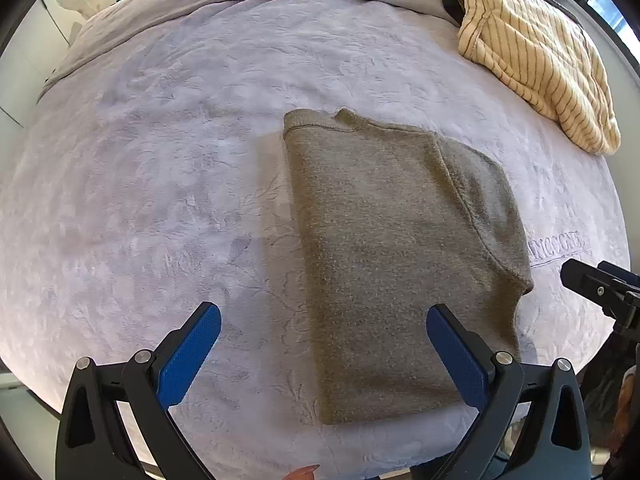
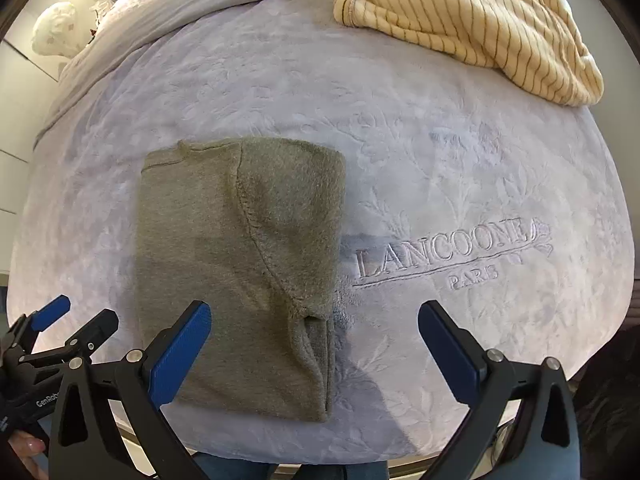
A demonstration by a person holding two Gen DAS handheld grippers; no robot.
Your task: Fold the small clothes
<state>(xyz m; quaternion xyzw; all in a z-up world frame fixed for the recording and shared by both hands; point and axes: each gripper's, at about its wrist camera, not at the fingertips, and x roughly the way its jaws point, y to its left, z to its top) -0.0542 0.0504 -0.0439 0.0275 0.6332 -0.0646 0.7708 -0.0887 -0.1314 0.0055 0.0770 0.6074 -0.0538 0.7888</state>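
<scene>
Both claws wide open, nothing held

Our left gripper point(image 1: 323, 354) and right gripper point(image 2: 314, 350) hang empty over the near end of the olive-grey knitted garment point(image 1: 400, 248), which lies folded narrow on the lilac embossed plush blanket point(image 1: 160, 200), sleeve tucked in; we judge a crosswise fold remains.

Both wrist cameras look steeply down from close above, side by side, sharing the folded olive sweater point(image 1: 400, 264) point(image 2: 240, 264) on the lavender blanket point(image 1: 160, 200) point(image 2: 460, 160).
</scene>
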